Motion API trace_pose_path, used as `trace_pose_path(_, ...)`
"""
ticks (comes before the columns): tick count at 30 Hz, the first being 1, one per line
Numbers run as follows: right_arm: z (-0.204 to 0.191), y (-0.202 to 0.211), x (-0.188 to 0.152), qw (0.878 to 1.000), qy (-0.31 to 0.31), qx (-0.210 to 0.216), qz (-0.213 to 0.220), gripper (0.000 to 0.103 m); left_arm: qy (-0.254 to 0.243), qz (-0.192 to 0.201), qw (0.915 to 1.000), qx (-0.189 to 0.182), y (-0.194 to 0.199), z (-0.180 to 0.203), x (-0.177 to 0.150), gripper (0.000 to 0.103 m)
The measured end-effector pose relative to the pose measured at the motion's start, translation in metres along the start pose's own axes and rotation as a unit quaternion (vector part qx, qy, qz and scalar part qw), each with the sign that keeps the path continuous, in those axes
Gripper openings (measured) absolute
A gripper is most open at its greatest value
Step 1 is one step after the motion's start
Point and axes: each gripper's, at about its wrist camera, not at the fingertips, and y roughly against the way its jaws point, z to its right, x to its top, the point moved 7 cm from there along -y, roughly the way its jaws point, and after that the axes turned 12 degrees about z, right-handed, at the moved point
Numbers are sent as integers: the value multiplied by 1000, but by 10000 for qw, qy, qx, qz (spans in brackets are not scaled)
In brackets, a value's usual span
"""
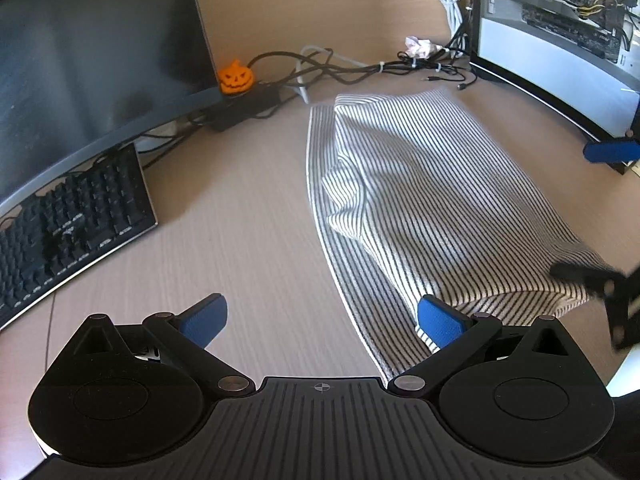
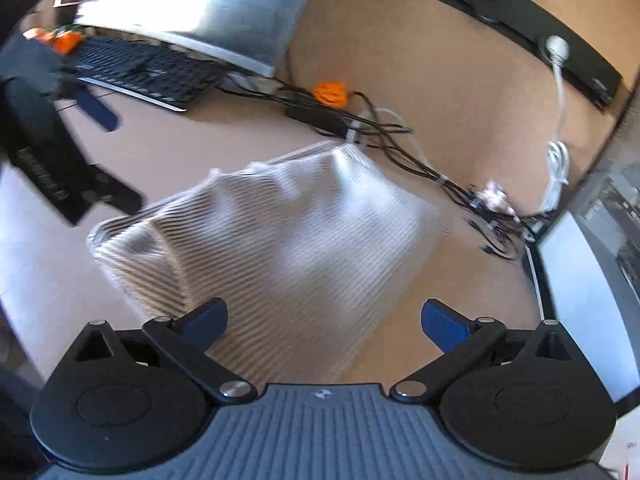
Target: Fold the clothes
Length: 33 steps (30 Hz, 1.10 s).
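A white garment with thin black stripes [image 1: 432,200] lies folded over itself on the light wooden desk [image 1: 240,240]. My left gripper [image 1: 322,320] is open, hovering near the garment's near left edge, with its right pad [image 1: 438,322] over the striped cloth and nothing held. The same garment [image 2: 288,240] shows blurred in the right wrist view, just ahead of my right gripper [image 2: 324,320], which is open and holds nothing. The other gripper [image 2: 60,160] shows as a dark blurred shape at the left of that view.
A black keyboard [image 1: 68,224] and a dark monitor [image 1: 92,52] stand at the left. An orange pumpkin figure [image 1: 236,76] and tangled cables [image 1: 352,66] lie behind the garment. An open computer case [image 1: 560,20] stands at the right.
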Motion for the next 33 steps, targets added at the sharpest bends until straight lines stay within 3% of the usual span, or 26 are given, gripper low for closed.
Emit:
trace_pose_path(4, -28, -1, 1, 9985, 190, 518, 58, 103, 9, -16, 10000, 62, 0, -8, -3, 103)
trace_pose_path(8, -63, -6, -2, 9924, 795, 935, 2, 103, 171, -59, 9993, 322, 1, -33, -7, 103)
trace_pose_path(11, -69, -15, -4, 9916, 832, 987, -105, 97, 306, 14, 9987, 401, 8, -46, -6, 103)
trace_pose_path(13, -59, -22, -2, 9941, 521, 939, -178, 87, 347, 102, 9990, 260, 15, -48, -5, 103)
trace_pose_path(15, -40, -31, 2, 9924, -362, 1099, -412, 86, 317, 161, 9993, -82, 22, -42, -4, 103)
trace_pose_path(18, -15, -40, 8, 9804, -1364, 1282, -612, 86, 111, 185, 9975, -668, 30, -25, -5, 103)
trace_pose_path(21, -9, -45, 8, 9756, -1600, 1340, -680, 86, -341, 101, 9951, -928, 25, -2, -10, 103)
trace_pose_path(23, -10, -45, 9, 9763, -1546, 1358, -678, 87, -715, 3, 9930, -943, 17, 13, -15, 103)
trace_pose_path(27, -17, -36, 13, 9831, -1154, 1317, -531, 87, -1286, -124, 9898, -601, -9, 28, -20, 103)
trace_pose_path(30, -29, -17, 16, 9913, -374, 1247, -182, 87, -1202, -94, 9914, -509, -16, 28, -11, 103)
trace_pose_path(33, -43, -10, 14, 9917, 362, 1236, -12, 87, -978, 70, 9937, -539, -16, 25, 6, 103)
